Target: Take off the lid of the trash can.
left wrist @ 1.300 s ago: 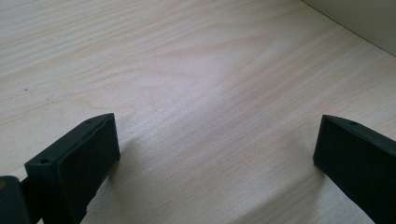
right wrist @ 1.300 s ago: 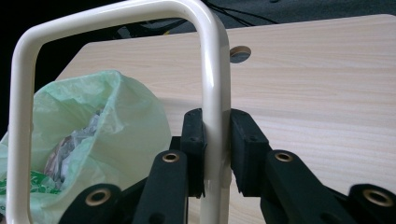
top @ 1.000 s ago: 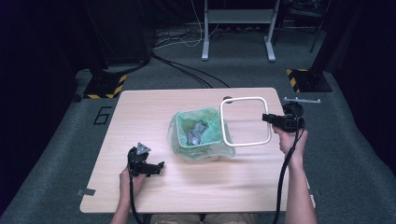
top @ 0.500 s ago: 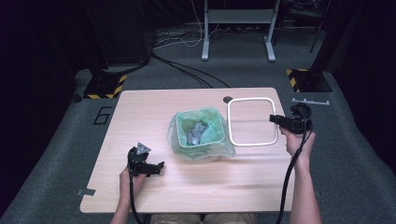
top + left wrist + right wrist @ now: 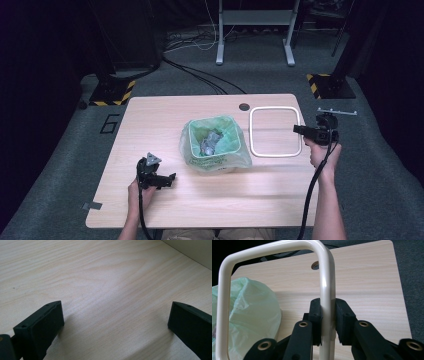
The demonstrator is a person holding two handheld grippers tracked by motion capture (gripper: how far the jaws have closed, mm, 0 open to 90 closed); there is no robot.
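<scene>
Frame (image 5: pixel 325 280), a cream rounded square, sits clamped in the right gripper (image 5: pixel 327 315) beside the bin (image 5: pixel 215 142); the left gripper (image 5: pixel 115 320) rests with jaws apart over the table (image 5: pixel 100 277).

frame (image 5: pixel 275 132): shifts away from the green-lined bin (image 5: pixel 216 144), from overlapping its rim in the high view to lying just beside it, toward the table's (image 5: pixel 165 120) right edge.
right gripper (image 5: pixel 299 129): moves right and slightly down with the frame clamped between its pads.
right hand (image 5: pixel 320 152): now sits past the table's right edge.
</scene>
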